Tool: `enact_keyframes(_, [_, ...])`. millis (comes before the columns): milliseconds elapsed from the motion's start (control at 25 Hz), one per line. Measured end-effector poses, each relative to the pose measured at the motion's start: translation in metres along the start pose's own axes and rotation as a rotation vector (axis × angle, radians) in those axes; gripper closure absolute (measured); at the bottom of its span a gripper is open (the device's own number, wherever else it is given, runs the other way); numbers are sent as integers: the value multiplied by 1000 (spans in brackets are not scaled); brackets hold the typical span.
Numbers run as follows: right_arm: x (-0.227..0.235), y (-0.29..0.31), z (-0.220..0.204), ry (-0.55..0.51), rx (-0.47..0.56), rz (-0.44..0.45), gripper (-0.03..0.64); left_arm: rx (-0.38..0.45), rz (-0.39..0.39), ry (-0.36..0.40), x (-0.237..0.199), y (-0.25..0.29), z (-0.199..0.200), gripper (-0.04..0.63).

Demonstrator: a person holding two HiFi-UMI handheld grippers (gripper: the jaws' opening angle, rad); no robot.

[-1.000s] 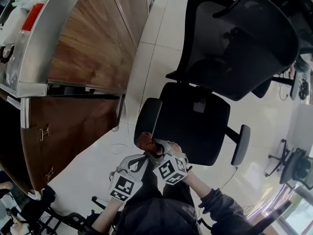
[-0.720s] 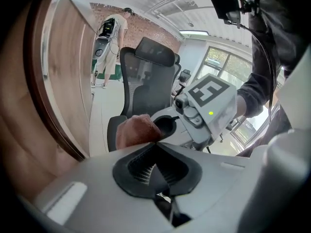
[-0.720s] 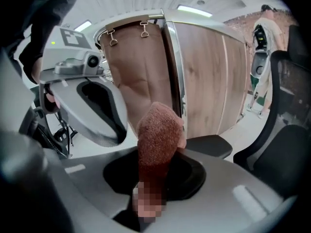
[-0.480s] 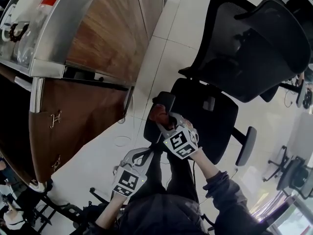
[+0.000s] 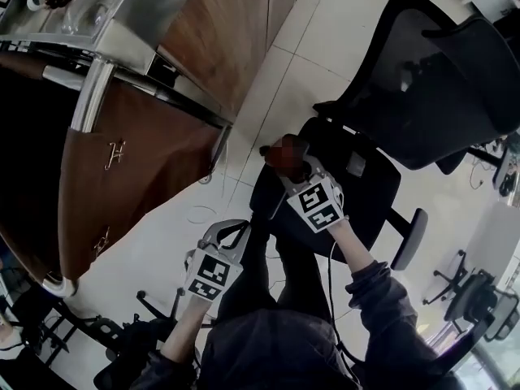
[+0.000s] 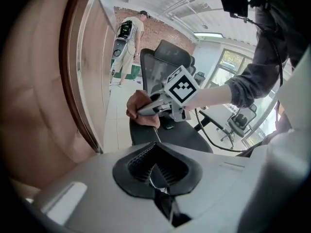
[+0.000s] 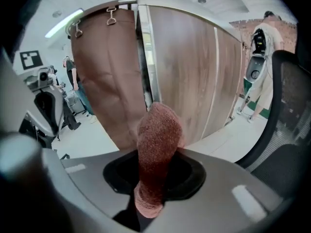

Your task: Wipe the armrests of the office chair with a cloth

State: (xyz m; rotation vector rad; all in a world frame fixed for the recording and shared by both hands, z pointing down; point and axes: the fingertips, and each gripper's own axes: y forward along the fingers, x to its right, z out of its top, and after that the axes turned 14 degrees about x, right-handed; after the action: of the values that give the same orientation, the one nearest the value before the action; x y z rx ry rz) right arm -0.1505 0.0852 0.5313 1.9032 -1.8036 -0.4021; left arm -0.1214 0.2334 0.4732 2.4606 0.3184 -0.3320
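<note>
Right tool, arm stretched toward 12 o'clock, pinches the reddish cloth at the armrest of the office chair, while the left tool, pressed together, hangs at 7 o'clock.

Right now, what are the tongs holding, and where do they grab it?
The right tongs pinch the reddish cloth near one end; the left tongs hold nothing.
</note>
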Motion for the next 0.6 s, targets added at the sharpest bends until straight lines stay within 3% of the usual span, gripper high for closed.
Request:
enact_keyframes(360, [-111, -25, -13, 18, -14, 154, 525, -18, -13, 4, -7, 22, 4, 580])
enact_keyframes(600, [-96, -18, -12, 11, -26, 152, 525, -32, 20, -22, -18, 21, -1, 580])
